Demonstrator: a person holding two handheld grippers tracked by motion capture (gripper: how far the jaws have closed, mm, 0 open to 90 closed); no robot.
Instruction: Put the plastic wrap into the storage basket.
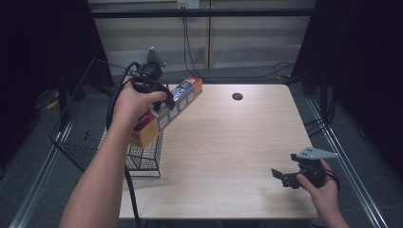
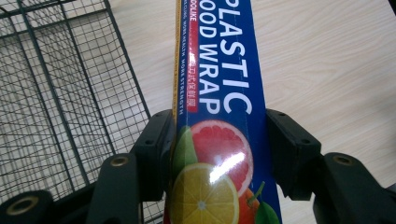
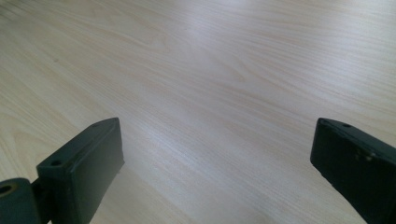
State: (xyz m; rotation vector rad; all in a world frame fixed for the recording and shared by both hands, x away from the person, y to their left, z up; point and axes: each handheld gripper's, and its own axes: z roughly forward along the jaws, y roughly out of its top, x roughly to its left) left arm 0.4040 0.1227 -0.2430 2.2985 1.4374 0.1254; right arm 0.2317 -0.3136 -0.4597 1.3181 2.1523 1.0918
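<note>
The high view looked forward and down from above the person's side of the bench [image 1: 228, 156], far enough off to take in the whole top, the wire basket [image 1: 142, 156] at its left edge and the floor around it. The left gripper view rode on the left hand-held gripper [image 1: 159, 102] and looked along its jaws from very near, down onto the plastic wrap box [image 2: 219, 116], with the basket's mesh [image 2: 60, 107] and the bench top [image 2: 327, 70] beyond; it shared box, basket and bench with the high view. The right gripper view rode on the right hand-held gripper [image 3: 217, 163], sat low and close over the bench [image 3: 210, 70], and shared that wood surface with the high view.
</note>
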